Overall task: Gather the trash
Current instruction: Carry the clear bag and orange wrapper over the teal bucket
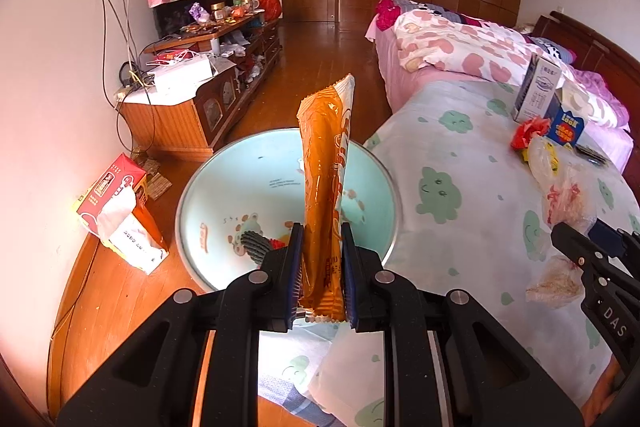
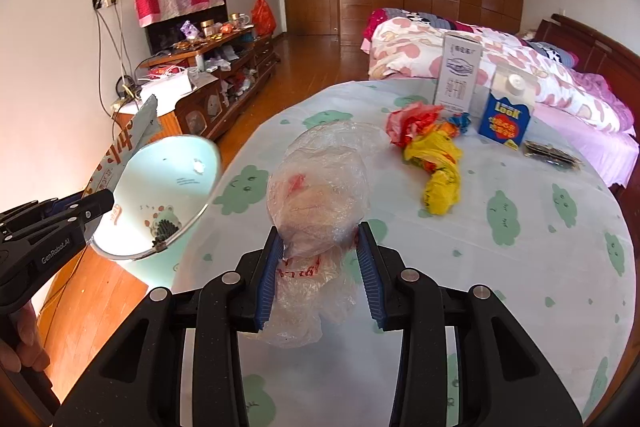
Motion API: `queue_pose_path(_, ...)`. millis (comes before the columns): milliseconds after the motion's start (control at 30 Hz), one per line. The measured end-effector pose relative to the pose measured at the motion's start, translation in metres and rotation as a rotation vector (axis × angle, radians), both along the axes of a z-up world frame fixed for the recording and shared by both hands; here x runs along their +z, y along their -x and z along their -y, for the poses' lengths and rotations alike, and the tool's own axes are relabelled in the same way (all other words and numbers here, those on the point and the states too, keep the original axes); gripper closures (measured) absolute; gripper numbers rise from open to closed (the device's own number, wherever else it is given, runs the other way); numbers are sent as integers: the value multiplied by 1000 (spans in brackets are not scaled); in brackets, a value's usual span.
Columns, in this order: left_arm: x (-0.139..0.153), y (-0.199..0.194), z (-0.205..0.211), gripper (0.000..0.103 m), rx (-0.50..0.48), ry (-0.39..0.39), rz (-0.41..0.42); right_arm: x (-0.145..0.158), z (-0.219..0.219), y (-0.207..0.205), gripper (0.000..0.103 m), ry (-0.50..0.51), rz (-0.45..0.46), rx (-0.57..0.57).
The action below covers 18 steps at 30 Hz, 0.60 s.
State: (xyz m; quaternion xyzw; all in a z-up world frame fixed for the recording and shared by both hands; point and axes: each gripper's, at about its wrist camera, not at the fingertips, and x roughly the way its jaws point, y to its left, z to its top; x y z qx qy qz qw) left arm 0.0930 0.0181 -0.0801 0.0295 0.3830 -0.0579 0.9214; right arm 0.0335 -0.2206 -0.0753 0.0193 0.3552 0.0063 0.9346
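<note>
The carry-to-bin step is judged to be in hand: an orange wrapper (image 1: 326,187) is pinched upright in the left gripper (image 1: 322,279) directly above the pale green basin (image 1: 224,195), which is taken to be the trash receptacle. A crumpled clear plastic bag (image 2: 320,195) is clamped between the fingers (image 2: 270,267) of the right gripper (image 2: 320,275), above the surface (image 2: 520,267) just beside the basin. Next, release of the wrapper over the basin is called for, then transfer of the bag.

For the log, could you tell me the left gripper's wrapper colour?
Orange wrapper, clearest in the left wrist view.

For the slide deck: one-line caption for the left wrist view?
Left gripper shut on an orange wrapper above the pale blue basin, beside the cloud-print table.
</note>
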Motion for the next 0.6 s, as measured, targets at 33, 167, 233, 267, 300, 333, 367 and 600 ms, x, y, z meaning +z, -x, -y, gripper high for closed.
queue_pose_path(33,0,-1,-4,85,7,2,-1,0,-4,-1,65,3,1,7)
queue_pose_path(167,-1,-6,-15,85,35,9,-6,1,-21,-7,65,8,-2,45)
queue_pose_path(233,0,-8,-19,85,47,10,-4,2,-28,-10,65,9,-4,60)
queue_pose_path(267,1,-9,-21,85,50,11,-3,2,-33,-11,65,13,-2,70)
queue_pose_path(300,1,-10,-23,85,55,12,-2,3,-36,-13,65,15,-1,76)
queue_pose_path(333,1,-11,-25,85,60,12,-2,3,-40,-14,65,16,1,83)
queue_pose_path(367,1,-13,-27,85,66,13,-3,3,-43,-15,65,16,1,90)
queue_pose_path(600,-3,-21,-36,85,97,14,-15,4,-60,-25,65,20,2,117)
